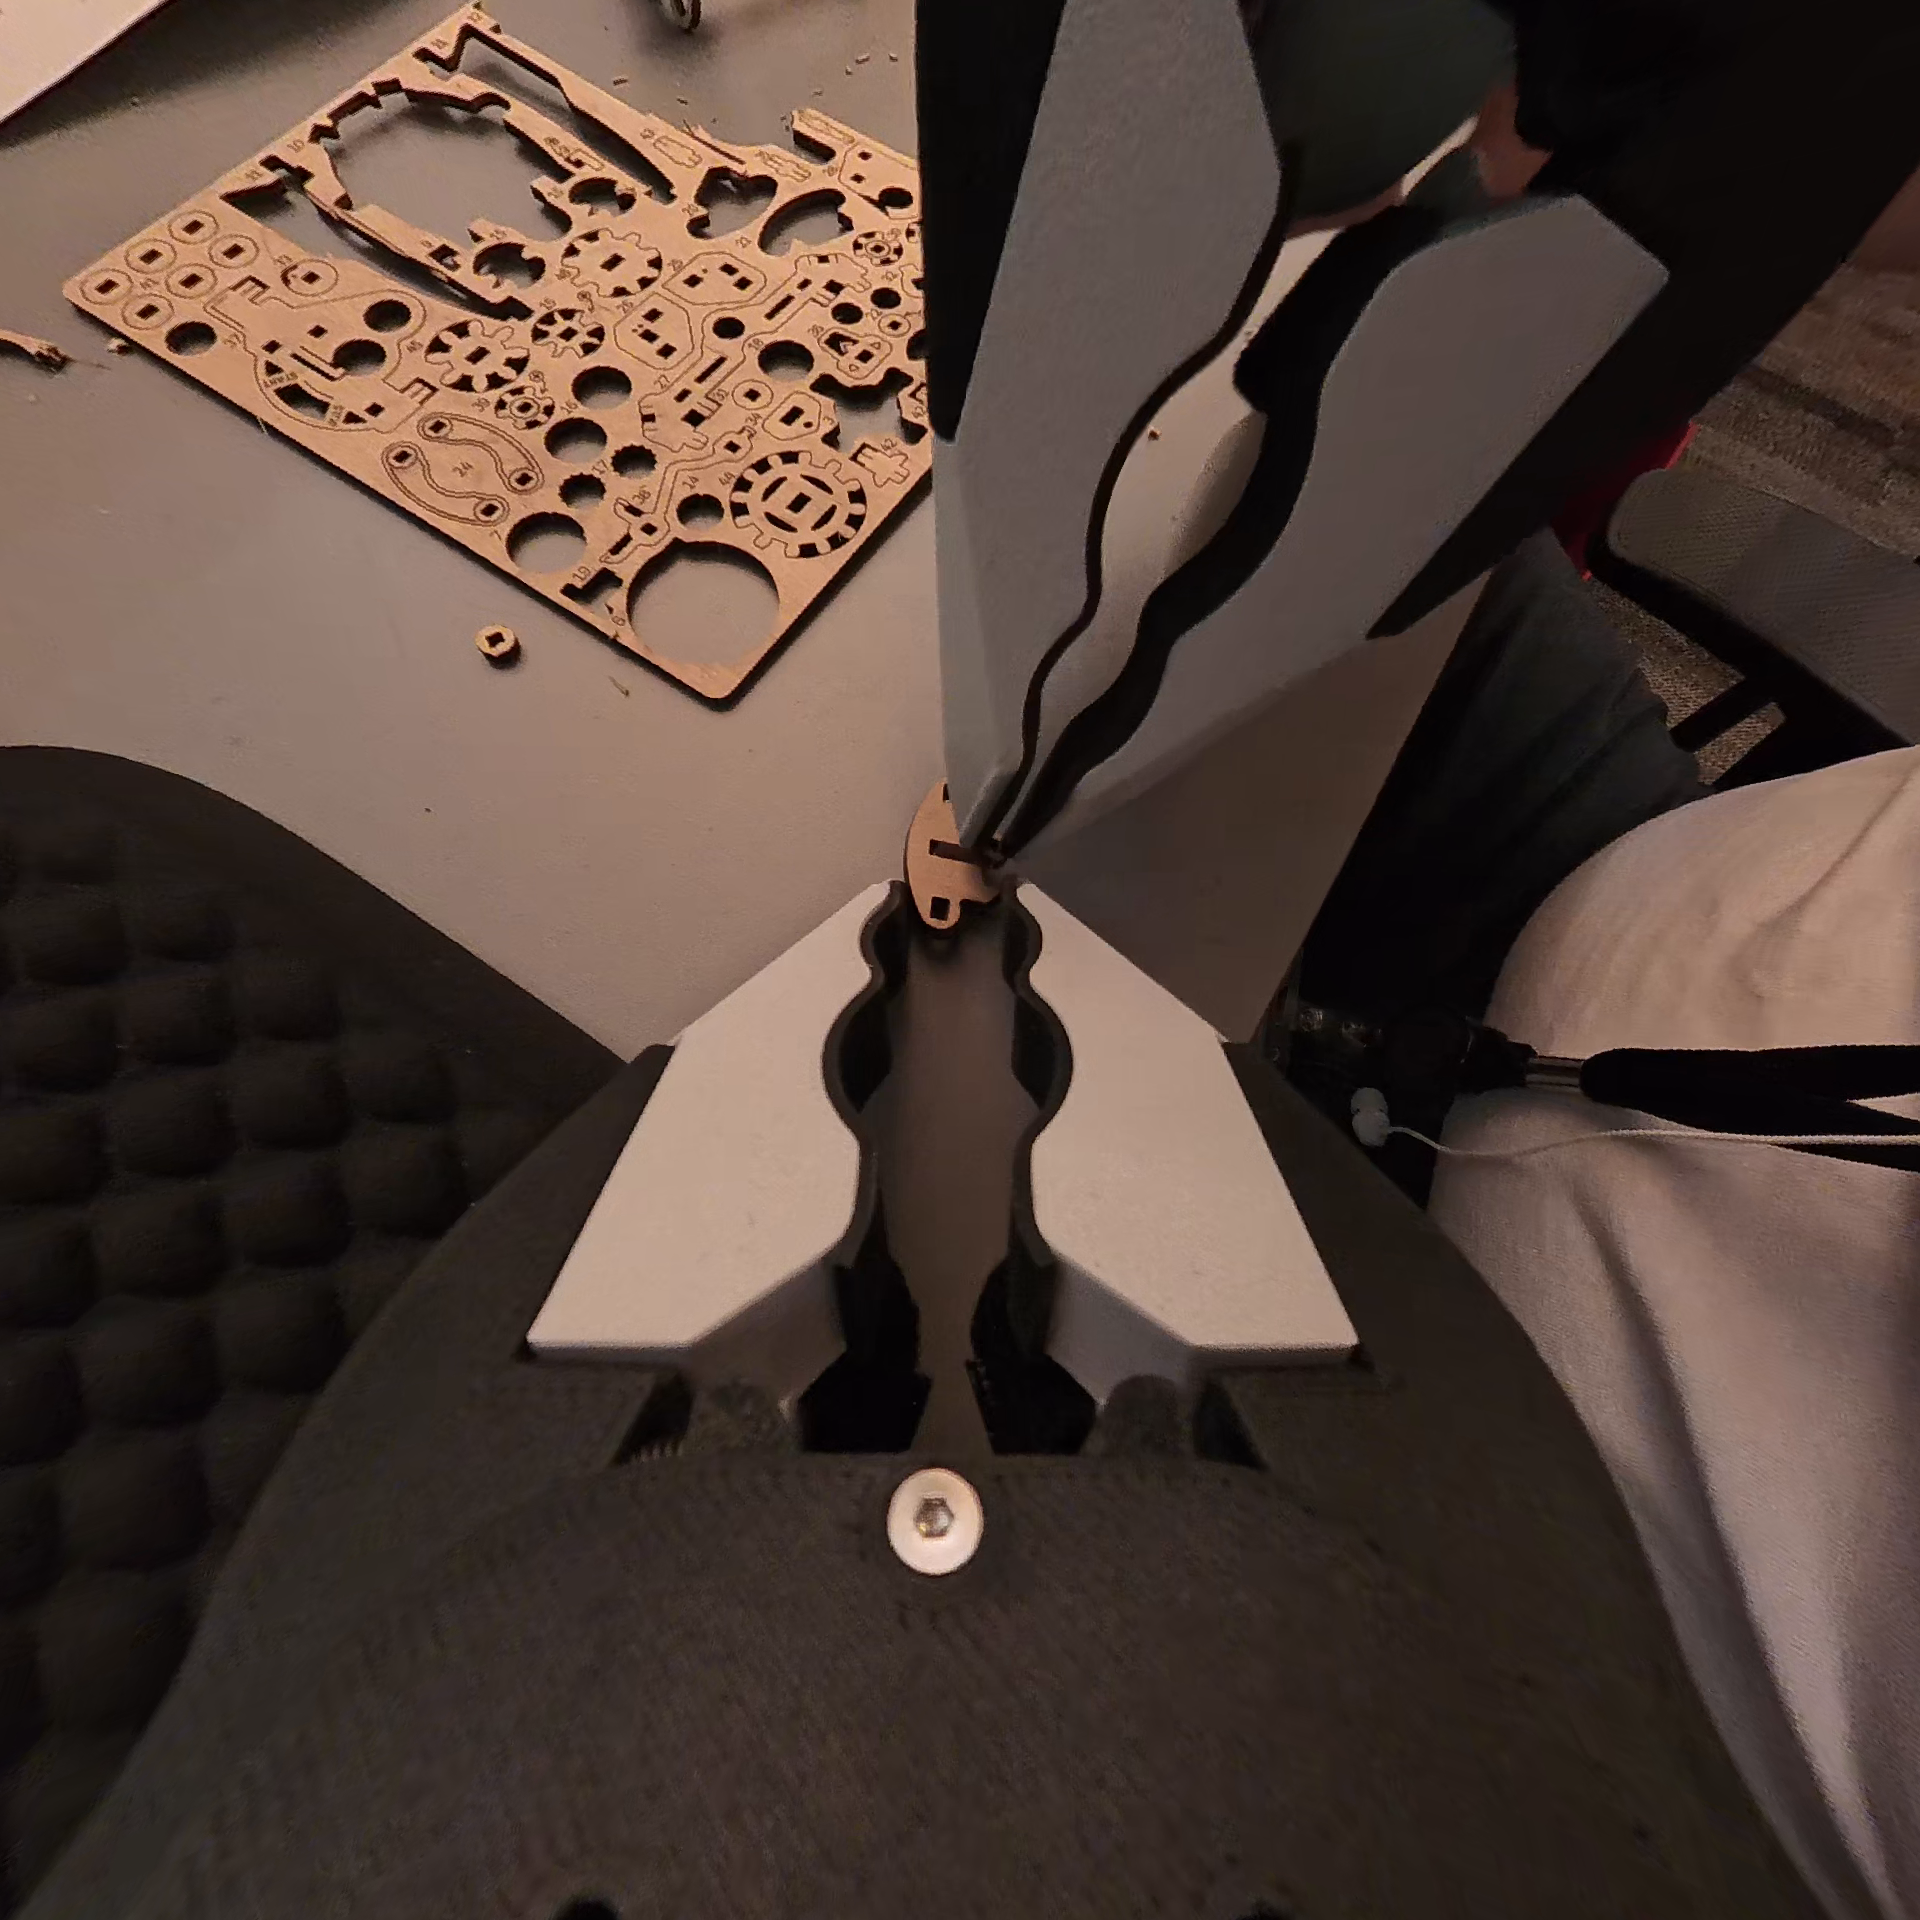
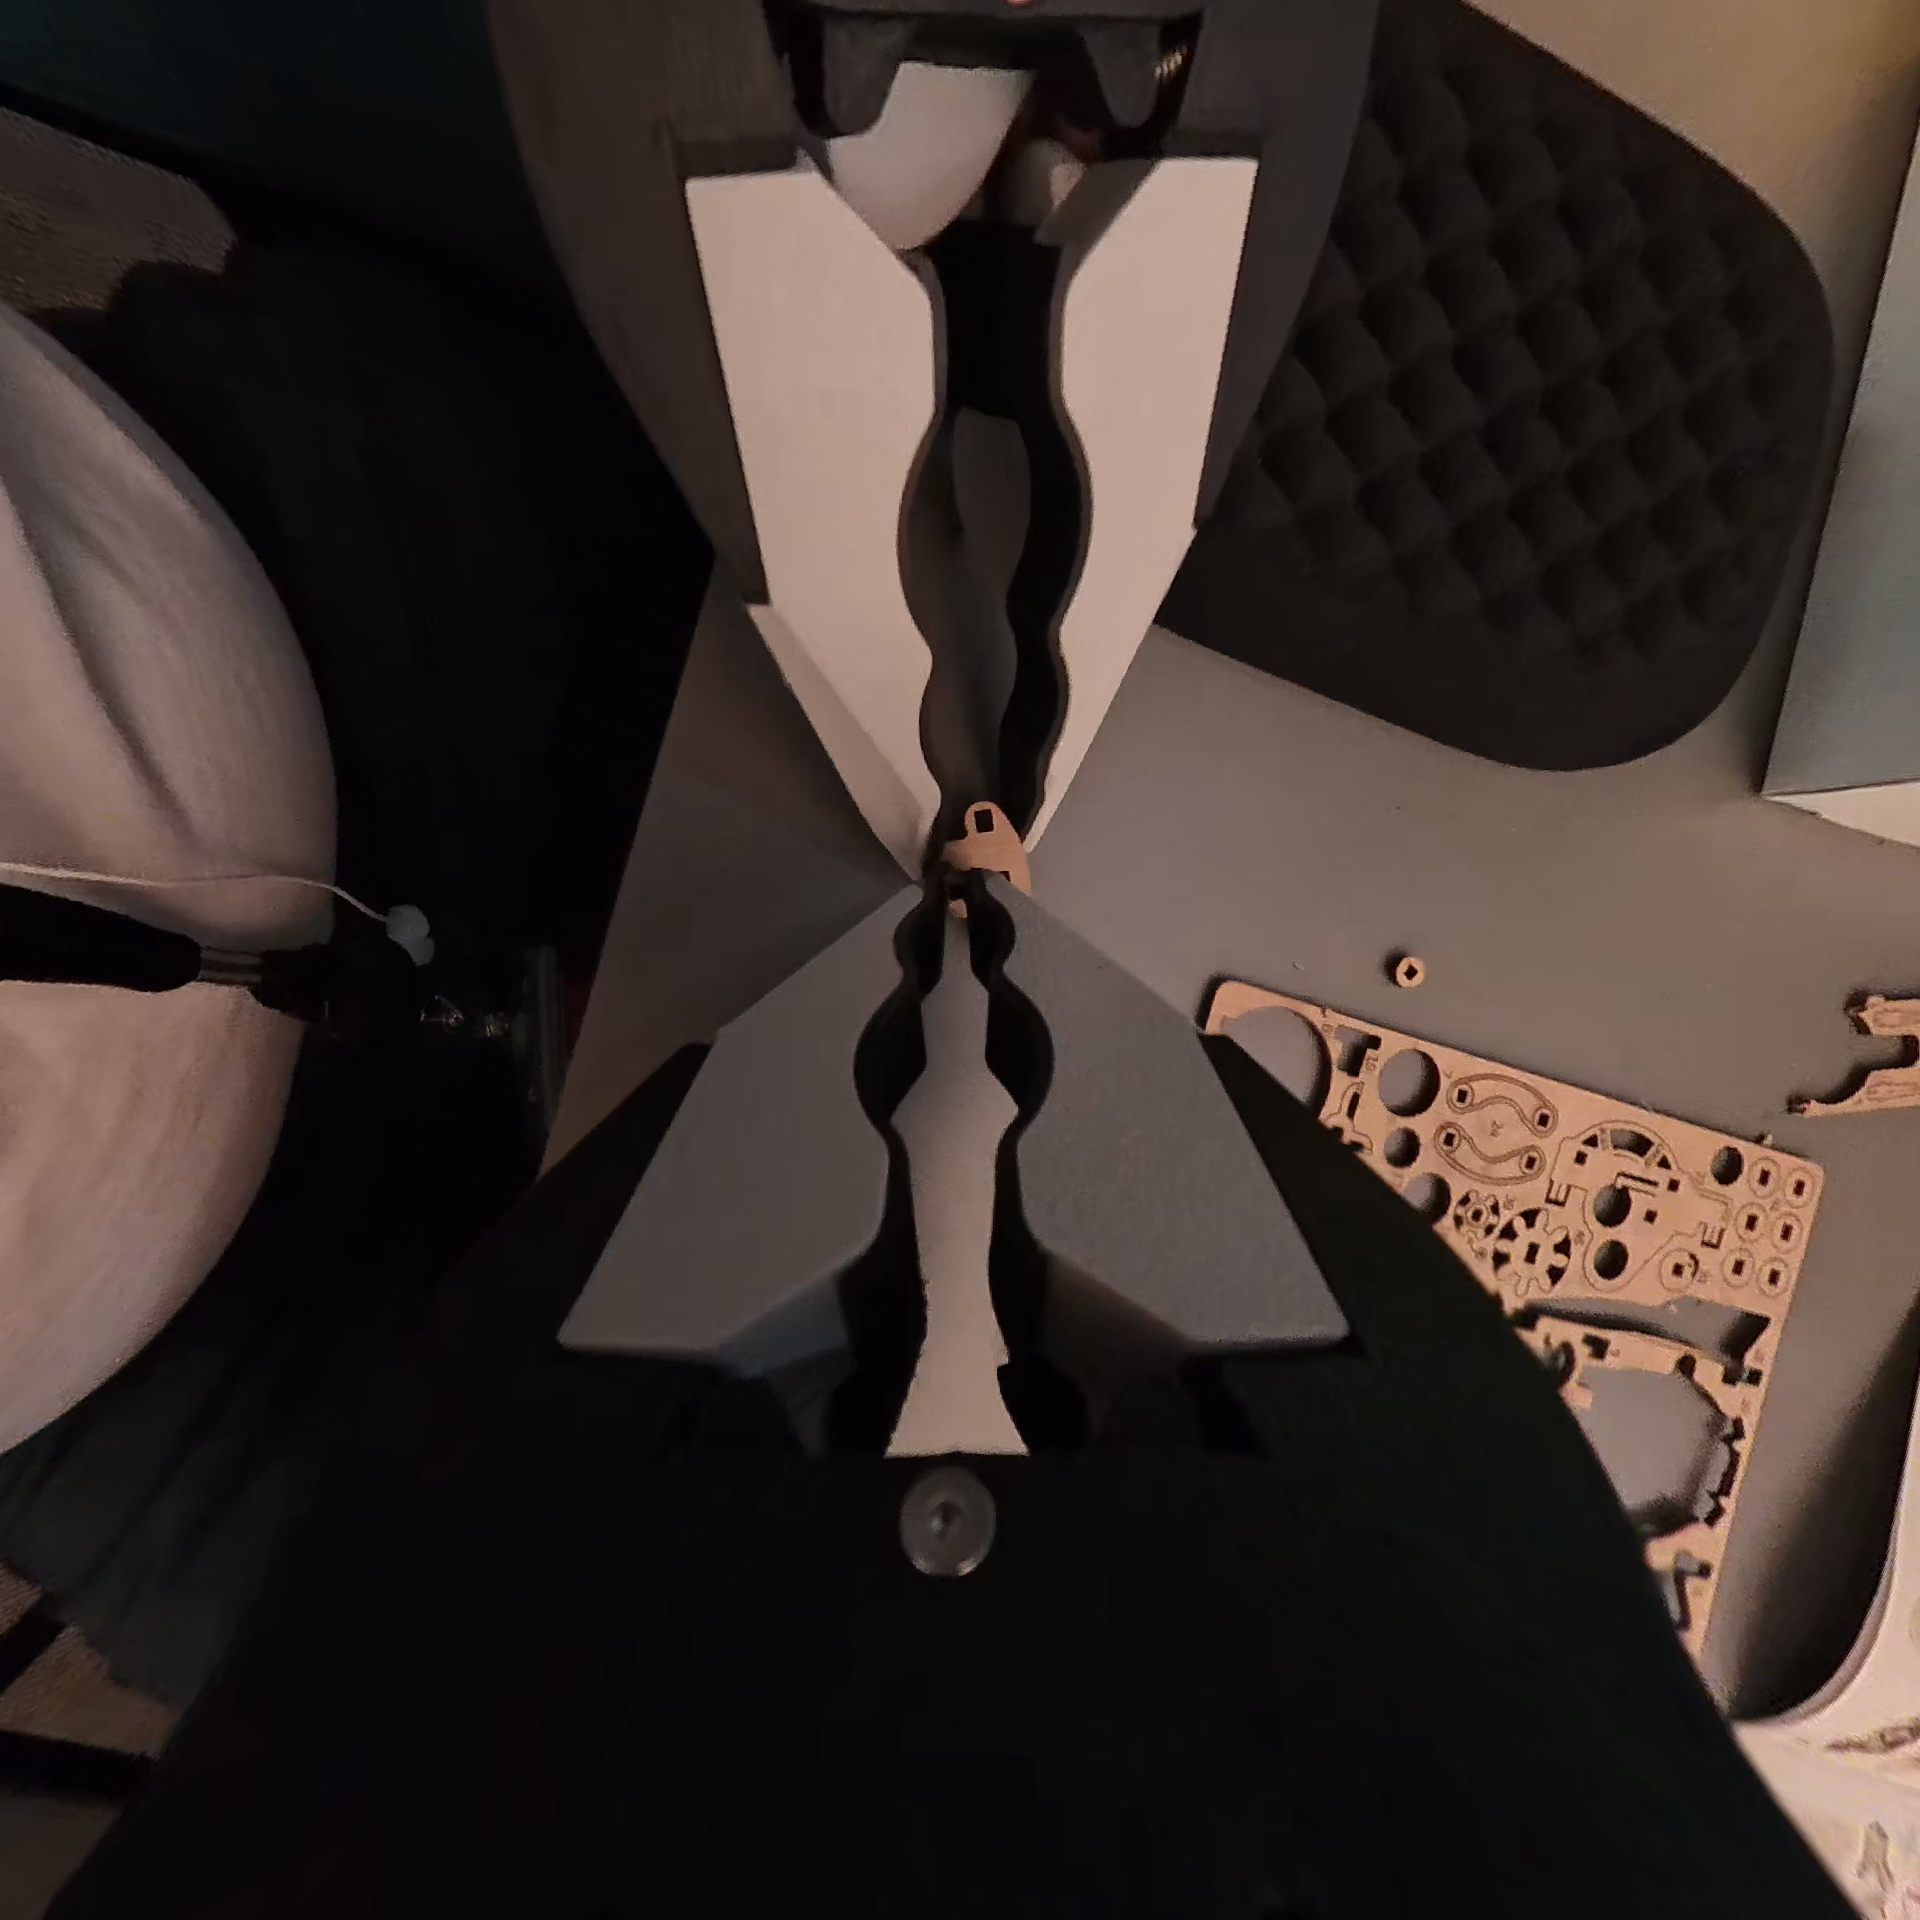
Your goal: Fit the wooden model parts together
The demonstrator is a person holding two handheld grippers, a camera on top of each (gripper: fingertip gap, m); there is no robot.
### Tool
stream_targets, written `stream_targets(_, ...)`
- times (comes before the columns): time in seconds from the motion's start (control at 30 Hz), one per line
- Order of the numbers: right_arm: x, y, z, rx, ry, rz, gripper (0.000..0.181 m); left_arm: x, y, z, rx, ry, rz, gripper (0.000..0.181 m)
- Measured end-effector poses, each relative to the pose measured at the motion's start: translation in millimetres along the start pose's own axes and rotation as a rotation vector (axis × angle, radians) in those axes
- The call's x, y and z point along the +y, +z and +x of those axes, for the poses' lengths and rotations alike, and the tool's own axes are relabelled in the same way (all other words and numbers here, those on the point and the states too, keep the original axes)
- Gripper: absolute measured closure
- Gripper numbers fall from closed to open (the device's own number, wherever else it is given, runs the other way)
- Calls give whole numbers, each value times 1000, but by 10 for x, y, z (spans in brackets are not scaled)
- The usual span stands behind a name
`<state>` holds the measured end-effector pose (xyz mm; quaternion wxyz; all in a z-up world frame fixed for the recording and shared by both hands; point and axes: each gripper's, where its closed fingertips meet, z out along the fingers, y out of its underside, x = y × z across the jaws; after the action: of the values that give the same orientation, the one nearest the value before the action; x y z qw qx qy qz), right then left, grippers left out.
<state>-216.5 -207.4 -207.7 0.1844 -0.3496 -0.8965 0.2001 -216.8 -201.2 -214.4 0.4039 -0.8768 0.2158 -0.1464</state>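
A small oval wooden piece with a slot and a holed tab is held in the air between the two grippers. My left gripper comes from below and is shut on the tab end of the piece. My right gripper comes from above, its fingers nearly together, pinching a small wooden part at the piece's slot. In the right wrist view the oval piece sits just past my right gripper, with the left gripper opposite. The small part is mostly hidden by the fingertips.
A laser-cut wooden sheet with many punched-out holes lies on the grey table; it also shows in the right wrist view. A tiny wooden ring lies beside it. There is a black foam pad and a person's white clothing. My left and right fingertips are right by each other.
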Motion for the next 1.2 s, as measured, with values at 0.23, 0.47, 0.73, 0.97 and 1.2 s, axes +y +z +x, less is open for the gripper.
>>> stream_targets(0.23,3,2,6,46,90,-69,178,0,1,-1,0,-4,0,165)
stream_targets(0.47,7,6,17,95,80,-170,178,-5,6,-8,-5,-15,1,165)
stream_targets(0.73,0,0,33,76,134,-43,178,-7,6,-7,-3,-15,1,165)
stream_targets(0.97,-14,-54,46,95,104,153,166,-15,5,-3,2,-17,8,165)
stream_targets(1.2,-51,-115,36,31,32,380,169,-11,6,3,6,-14,2,164)
